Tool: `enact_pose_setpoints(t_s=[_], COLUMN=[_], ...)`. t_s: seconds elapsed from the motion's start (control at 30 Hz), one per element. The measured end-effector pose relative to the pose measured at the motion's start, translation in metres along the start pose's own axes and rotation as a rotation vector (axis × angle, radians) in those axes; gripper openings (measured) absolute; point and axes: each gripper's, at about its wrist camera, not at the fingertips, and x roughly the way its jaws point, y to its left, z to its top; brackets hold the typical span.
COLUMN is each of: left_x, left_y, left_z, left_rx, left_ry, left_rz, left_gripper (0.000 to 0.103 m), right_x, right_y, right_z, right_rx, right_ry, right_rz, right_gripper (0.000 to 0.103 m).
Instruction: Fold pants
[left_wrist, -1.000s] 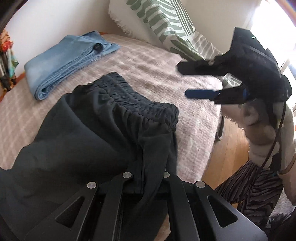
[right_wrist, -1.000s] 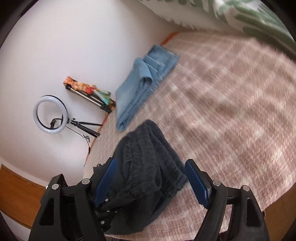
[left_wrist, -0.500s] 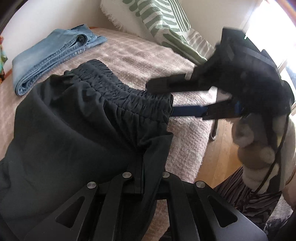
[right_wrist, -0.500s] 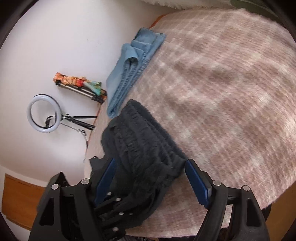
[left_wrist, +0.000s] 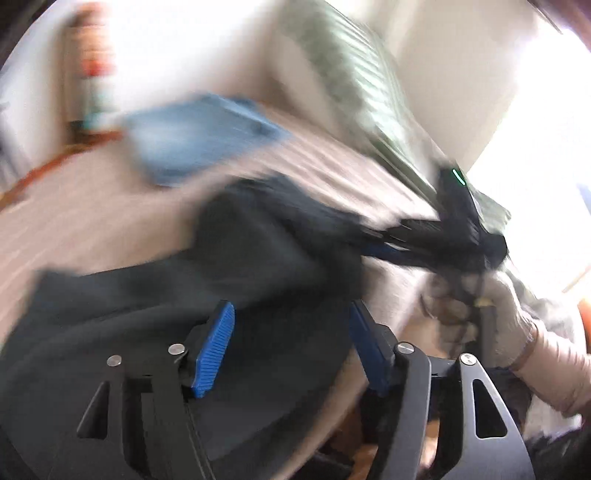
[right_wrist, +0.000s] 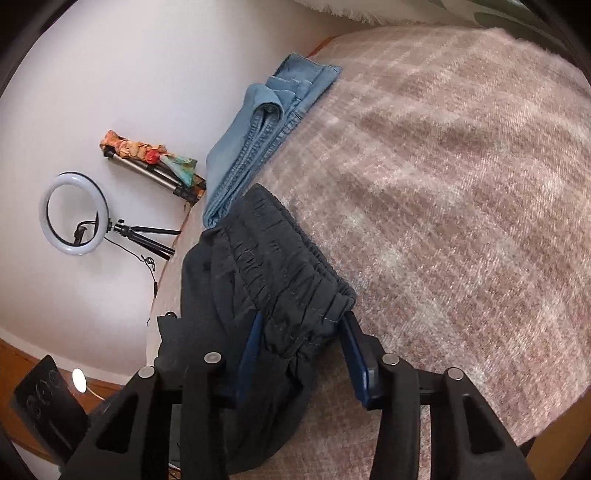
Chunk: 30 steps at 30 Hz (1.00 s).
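Left wrist view, heavily blurred: my left gripper (left_wrist: 291, 343) has just been opening, and its blue pads (left_wrist: 214, 347) now stand well apart over the dark cloth of the black pants (left_wrist: 258, 266) without pressing on it; cloth lies under and between them, but nothing is clamped. The pants lie spread on the pink checked blanket (left_wrist: 92, 206) of the bed, waistband end toward the far side. Beyond them is a blue smear that I read as the folded jeans (left_wrist: 199, 136), and a green striped pillow (left_wrist: 343, 85) stands at the head of the bed. At right my right gripper (left_wrist: 373, 243) reaches in to the waistband corner. Right wrist view, sharp: my right gripper (right_wrist: 303, 350) has just been closing, and its jaws stand at a middling width with the gathered elastic waistband (right_wrist: 288, 266) of the pants bunched between them; both pads appear to touch the cloth, so I judge the corner held. The folded jeans (right_wrist: 258, 136) lie just beyond the waistband, near the wall. Step in hand, as I judge it: re-gripping for a fold, right side secured, left side released. Next move calls for the left gripper to find and clamp the opposite waistband corner or a leg edge, so both ends lift evenly.
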Motion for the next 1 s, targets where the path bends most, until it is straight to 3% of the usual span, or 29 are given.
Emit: enact_pose_setpoints(t_s=[0.1, 0.17, 0.3, 0.33, 0.37, 0.4, 0.53, 0.73, 0.83, 0.93, 1.0], left_x=[-0.034, -0.053, -0.078, -0.083, -0.086, -0.091, -0.097, -0.096, -0.094, -0.094, -0.096], left_y=[0.052, 0.095, 0.154, 0.166, 0.171, 0.176, 0.193, 0.187, 0.186, 0.185, 0.186], left_z=[-0.025, -0.050, -0.098, -0.112, -0.120, -0.133, -0.162, -0.166, -0.170, -0.170, -0.171], left_rx=[-0.100, -0.193, -0.361, -0.386, -0.404, -0.429, -0.473, -0.442, -0.423, -0.410, -0.414], left_ry=[-0.026, -0.022, -0.010, -0.002, 0.002, 0.001, 0.010, -0.010, -0.018, -0.021, -0.020], left_rz=[0.123, 0.235, 0.346, 0.376, 0.391, 0.400, 0.452, 0.483, 0.500, 0.508, 0.498], left_gripper=[0.064, 0.064, 0.064, 0.064, 0.064, 0.064, 0.064, 0.064, 0.064, 0.064, 0.064], right_x=[-0.004, -0.005, 0.003, 0.005, 0.008, 0.012, 0.010, -0.051, -0.078, -0.059, -0.054], right_y=[-0.006, -0.009, 0.002, 0.006, 0.009, 0.010, 0.016, 0.065, 0.050, 0.008, -0.010], right_z=[-0.002, -0.005, -0.007, -0.006, -0.006, -0.005, -0.003, -0.011, -0.033, -0.053, -0.059], right_rx=[0.006, 0.023, -0.028, -0.042, -0.052, -0.054, -0.059, -0.219, -0.219, -0.151, -0.096], right_ry=[0.002, -0.026, -0.065, -0.064, -0.061, -0.043, -0.050, -0.197, -0.252, -0.159, -0.133], right_rz=[-0.001, 0.033, 0.012, 0.007, 0.003, 0.008, -0.010, -0.038, -0.135, -0.272, -0.261], right_gripper=[0.054, 0.056, 0.060, 0.057, 0.050, 0.034, 0.019, 0.015, 0.015, 0.015, 0.015])
